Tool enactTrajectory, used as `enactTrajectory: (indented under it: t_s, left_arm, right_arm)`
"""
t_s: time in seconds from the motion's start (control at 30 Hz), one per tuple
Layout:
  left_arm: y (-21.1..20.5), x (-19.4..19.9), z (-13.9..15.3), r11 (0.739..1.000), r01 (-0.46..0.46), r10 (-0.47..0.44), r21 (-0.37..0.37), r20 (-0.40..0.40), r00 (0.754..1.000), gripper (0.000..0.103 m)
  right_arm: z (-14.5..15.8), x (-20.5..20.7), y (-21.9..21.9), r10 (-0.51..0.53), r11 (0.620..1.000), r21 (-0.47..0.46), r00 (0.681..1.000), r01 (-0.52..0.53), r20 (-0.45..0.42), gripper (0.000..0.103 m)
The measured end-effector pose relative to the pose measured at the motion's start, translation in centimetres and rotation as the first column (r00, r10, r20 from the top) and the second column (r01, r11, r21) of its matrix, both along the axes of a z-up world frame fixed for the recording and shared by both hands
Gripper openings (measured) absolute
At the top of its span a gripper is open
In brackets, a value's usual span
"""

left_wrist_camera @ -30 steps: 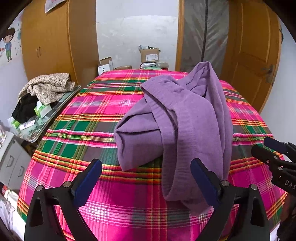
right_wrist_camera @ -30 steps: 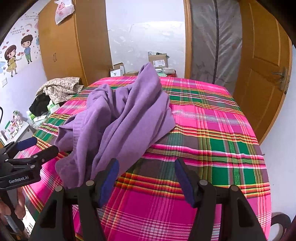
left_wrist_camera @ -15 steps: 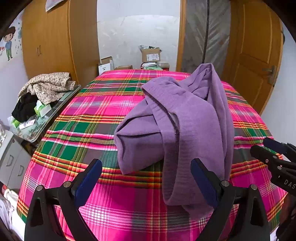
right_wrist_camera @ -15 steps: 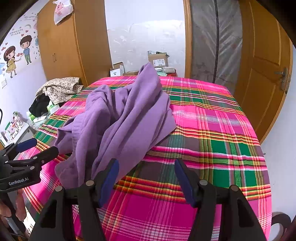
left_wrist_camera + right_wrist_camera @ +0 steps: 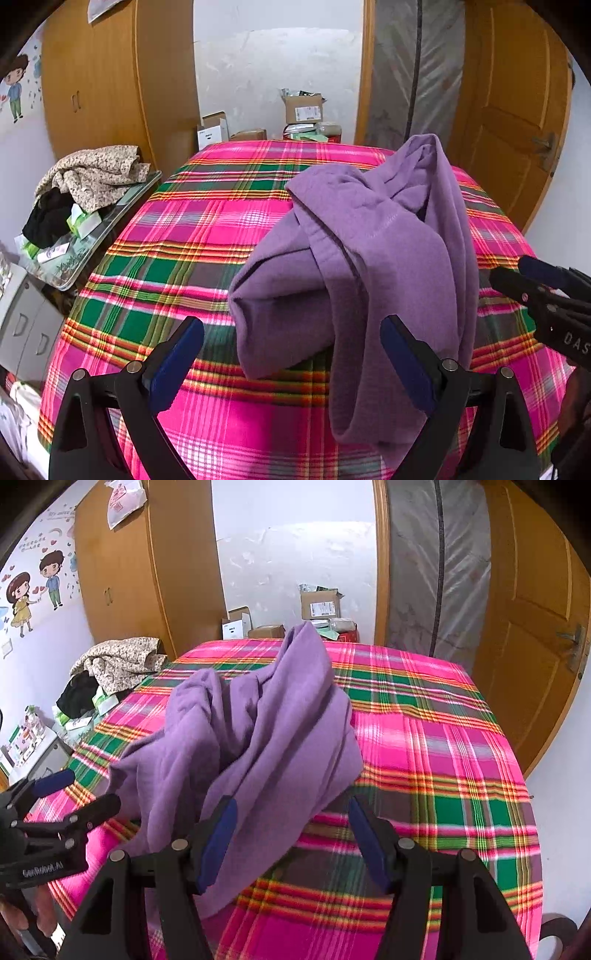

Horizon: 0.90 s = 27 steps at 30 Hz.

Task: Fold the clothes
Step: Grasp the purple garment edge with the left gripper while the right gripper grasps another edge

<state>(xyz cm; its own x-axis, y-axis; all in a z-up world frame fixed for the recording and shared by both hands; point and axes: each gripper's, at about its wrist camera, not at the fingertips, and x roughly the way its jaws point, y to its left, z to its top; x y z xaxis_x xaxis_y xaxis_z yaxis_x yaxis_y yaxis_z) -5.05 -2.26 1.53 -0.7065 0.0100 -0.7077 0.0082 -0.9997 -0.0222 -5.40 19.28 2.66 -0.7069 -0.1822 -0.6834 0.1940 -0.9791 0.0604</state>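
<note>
A purple sweater [image 5: 369, 266] lies crumpled in a tall heap on the pink-and-green plaid bed cover [image 5: 192, 236]; it also shows in the right wrist view [image 5: 258, 738]. My left gripper [image 5: 291, 354] is open and empty, just in front of the heap's near edge. My right gripper [image 5: 291, 834] is open and empty, with the sweater's near edge lying between and past its fingers. Each gripper shows at the side of the other's view: the right one [image 5: 546, 291] and the left one [image 5: 62, 797].
A side table [image 5: 85, 254] left of the bed carries a floral cloth [image 5: 92, 173], dark clothing and small boxes. Cardboard boxes [image 5: 303, 109] stand beyond the bed's far end. A wooden door [image 5: 535, 646] is on the right, a wardrobe [image 5: 122, 590] on the left.
Both grippers have moved slightly closer to the sweater; the sweater looks a little larger and nearer in both views. Both jaws stay open.
</note>
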Motion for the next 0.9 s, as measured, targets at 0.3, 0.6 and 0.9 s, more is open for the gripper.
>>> enactTrajectory:
  t_s: [0.3, 0.6, 0.9]
  left_arm:
    - [0.1, -2.2, 0.6, 0.998, 0.01, -0.01, 0.058, 0.006, 1.0, 0.089]
    - [1.9, -3.9, -0.1, 0.996, 0.031, -0.035, 0.082, 0.05, 0.998, 0.071]
    - [3.3, -5.2, -0.6, 0.997, 0.05, -0.054, 0.059, 0.054, 0.997, 0.068]
  right_arm:
    - [-0.3, -4.9, -0.2, -0.023, 0.998, -0.065, 0.999, 0.026, 0.048, 0.063]
    - [-2.4, -8.4, 0.5, -0.034, 0.981, -0.182, 0.979, 0.071, 0.199, 0.053]
    - [-3.9, -9.6, 0.5, -0.029, 0.988, -0.14, 0.977, 0.06, 0.21, 0.019]
